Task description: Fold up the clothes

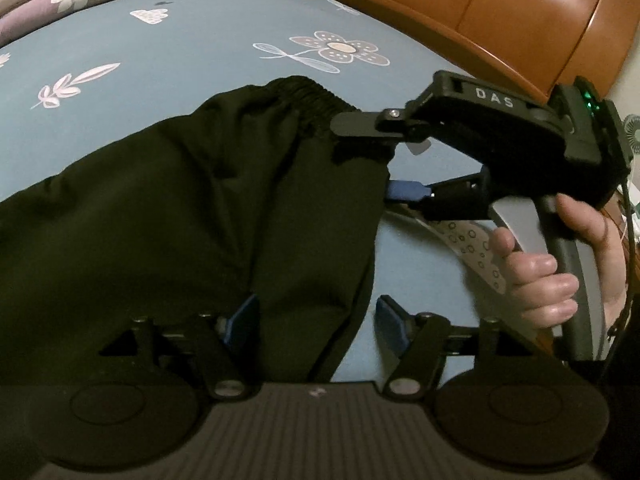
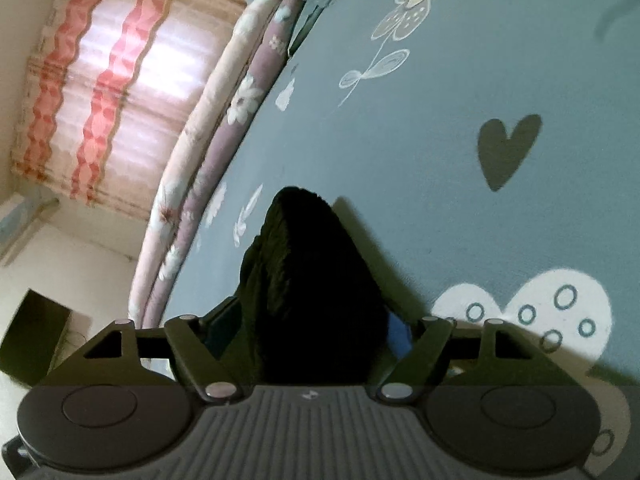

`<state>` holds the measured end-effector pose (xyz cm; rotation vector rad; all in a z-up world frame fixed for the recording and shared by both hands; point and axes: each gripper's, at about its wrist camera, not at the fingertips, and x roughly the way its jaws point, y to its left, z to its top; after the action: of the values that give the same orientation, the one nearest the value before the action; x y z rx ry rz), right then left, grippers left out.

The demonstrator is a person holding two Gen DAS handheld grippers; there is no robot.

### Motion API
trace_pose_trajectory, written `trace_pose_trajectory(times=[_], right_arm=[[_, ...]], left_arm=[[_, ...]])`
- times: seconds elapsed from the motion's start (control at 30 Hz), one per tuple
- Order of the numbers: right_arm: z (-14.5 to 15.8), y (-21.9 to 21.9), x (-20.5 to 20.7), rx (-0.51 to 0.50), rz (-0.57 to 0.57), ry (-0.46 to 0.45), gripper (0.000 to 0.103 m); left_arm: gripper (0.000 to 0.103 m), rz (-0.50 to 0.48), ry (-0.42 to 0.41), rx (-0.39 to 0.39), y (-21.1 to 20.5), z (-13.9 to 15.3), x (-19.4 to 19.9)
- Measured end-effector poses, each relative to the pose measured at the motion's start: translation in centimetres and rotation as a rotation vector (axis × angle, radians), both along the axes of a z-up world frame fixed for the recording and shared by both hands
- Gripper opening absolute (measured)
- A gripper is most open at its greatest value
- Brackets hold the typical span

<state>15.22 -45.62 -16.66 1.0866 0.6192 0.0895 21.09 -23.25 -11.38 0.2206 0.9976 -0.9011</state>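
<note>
A bed [image 1: 180,60] covered with a blue-grey sheet printed with white flowers, leaves and hearts. A black garment [image 1: 200,208] with an elastic waistband lies spread on the sheet. Along the bed's far edge rests a folded quilt [image 2: 208,168], pink and mauve with white blossoms.

the black trousers [image 1: 192,216] are matt woven cloth with a gathered, ribbed elastic waistband. the bed sheet [image 1: 180,52] is smooth matt blue cloth with printed flowers. the headboard [image 1: 500,4] is glossy varnished wood. the right gripper [image 1: 376,160] is matt black plastic with metal screws, its blue fingers [image 1: 408,191] smooth-looking.
</note>
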Motion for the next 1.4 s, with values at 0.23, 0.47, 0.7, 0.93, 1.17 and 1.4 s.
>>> trace_pose_trajectory(times=[0.23, 0.47, 0.7, 0.93, 1.17, 1.4], right_arm=[[-0.5, -0.5, -0.4, 0.019, 0.027, 0.010, 0.046], [0.5, -0.6, -0.6, 0.006, 0.049, 0.017, 0.033], [2.7, -0.6, -0.6, -0.024, 0.094, 0.003, 0.033], [4.2, -0.4, -1.0, -0.039, 0.115, -0.020, 0.033], [4.8, -0.3, -1.3, -0.038, 0.118, -0.025, 0.033], [4.6, -0.4, -1.4, -0.032, 0.134, -0.008, 0.039]], left_arm=[[0.065, -0.109, -0.218, 0.048, -1.3, 2.0, -2.1], [0.068, -0.261, -0.560, 0.239, -5.6, 2.1, -5.8], [0.068, -0.367, -0.848, 0.441, -9.6, -2.0, -9.3], [0.072, -0.291, -1.017, 0.547, -11.9, -4.4, -9.7], [0.050, -0.241, -1.086, 0.603, -12.4, -4.6, -8.1], [0.023, -0.227, -1.038, 0.561, -11.8, -4.0, -7.5]])
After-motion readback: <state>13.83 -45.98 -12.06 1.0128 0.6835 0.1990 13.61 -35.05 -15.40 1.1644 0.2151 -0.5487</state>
